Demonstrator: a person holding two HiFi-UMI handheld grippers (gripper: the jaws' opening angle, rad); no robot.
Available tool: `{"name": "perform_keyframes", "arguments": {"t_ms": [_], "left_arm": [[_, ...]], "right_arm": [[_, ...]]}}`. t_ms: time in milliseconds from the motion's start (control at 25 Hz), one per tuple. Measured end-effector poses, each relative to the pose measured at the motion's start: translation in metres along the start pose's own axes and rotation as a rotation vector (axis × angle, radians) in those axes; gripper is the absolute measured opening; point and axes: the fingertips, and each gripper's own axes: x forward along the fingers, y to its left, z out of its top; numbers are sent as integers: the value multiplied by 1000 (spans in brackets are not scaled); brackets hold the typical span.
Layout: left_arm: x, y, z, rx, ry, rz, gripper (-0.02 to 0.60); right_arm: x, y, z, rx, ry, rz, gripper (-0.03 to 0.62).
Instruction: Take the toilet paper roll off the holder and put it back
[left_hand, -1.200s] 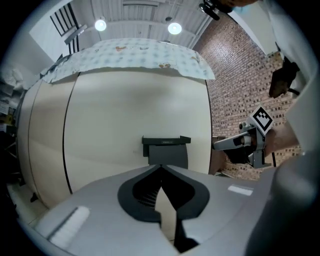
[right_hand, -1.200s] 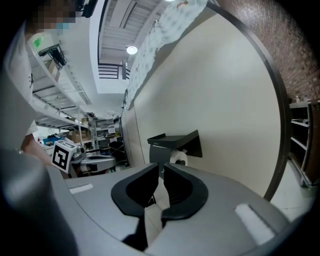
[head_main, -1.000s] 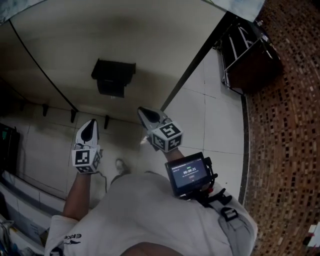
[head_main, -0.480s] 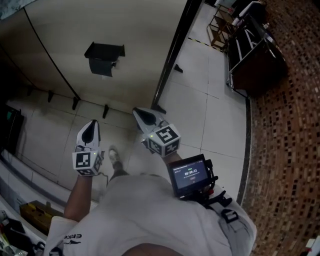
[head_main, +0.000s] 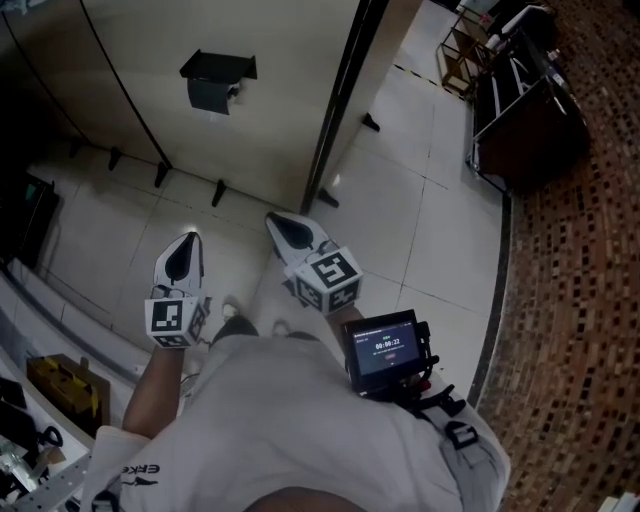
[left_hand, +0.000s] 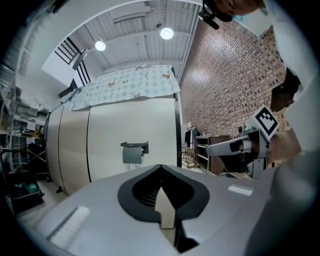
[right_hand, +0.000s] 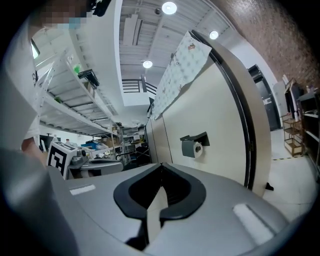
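Evidently empty, left gripper (head_main: 189, 238) and right gripper (head_main: 273, 219) (jaws together) face the holder (head_main: 213, 82).

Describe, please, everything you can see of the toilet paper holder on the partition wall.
The toilet paper holder is a dark grey, box-like dispenser with a flat lid jutting out over its top; it looks like plastic or painted metal. It is mounted level on the cream partition wall. A white paper roll sits inside, with its round end showing at one open side. Nothing else touches it.
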Motion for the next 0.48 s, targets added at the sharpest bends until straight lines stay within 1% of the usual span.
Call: {"name": "perform_keyframes", "arguments": {"t_ms": [120,280,400,480], "left_arm": [[-9,-9,-3,14,10,-20,2],[-13,-20,1,13,-4,-49,2],[-20,-18,7,5,-25,-56,2],[-23,-14,6,-5,-21,-56,3]], "right_arm": [[-8,6,-6,3,9,-3,5],[-15,12,-8,0,19,-15,5],[-17,24,-12,-7,34,-14,5],[-14,32,-15,-12,51,-21,5]]}}
